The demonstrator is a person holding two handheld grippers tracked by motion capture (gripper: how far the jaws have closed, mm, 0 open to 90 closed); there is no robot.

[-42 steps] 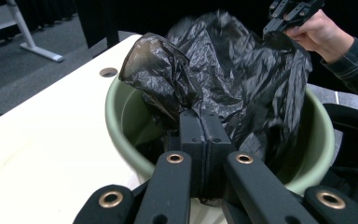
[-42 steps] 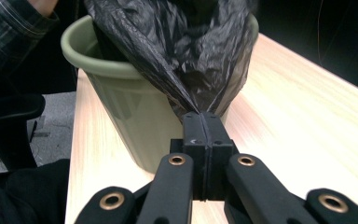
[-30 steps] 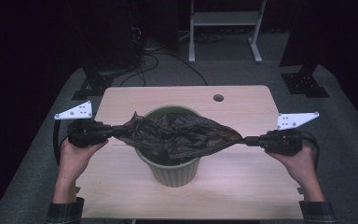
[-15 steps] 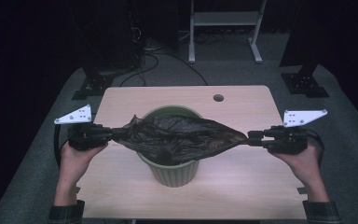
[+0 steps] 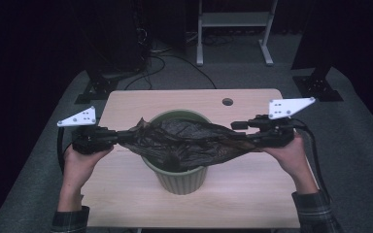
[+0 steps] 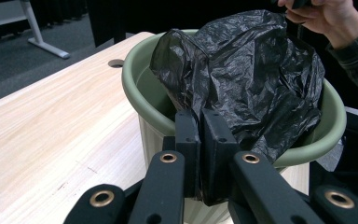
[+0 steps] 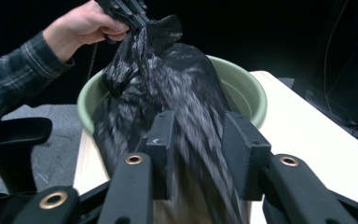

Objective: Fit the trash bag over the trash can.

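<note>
Dark floor surrounds the tabletop [image 5: 126, 194], where a black bag [image 5: 189, 141] is stretched over a green bin [image 5: 182, 177]. One edge is pinched by the left hand-held gripper [image 5: 119, 137]; the right hand-held gripper [image 5: 245, 136] has just been opening, bag between its jaws. Thin, limp, slippery film is best gripped at the rim.

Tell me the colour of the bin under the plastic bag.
Pale sage green; the bin shows best in the left gripper view, under the black bag.

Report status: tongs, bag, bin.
Left tongs shut on bag. Right tongs just opening, bag between the jaws, pads apart. Bag stretched over bin. Nothing in the way.
</note>
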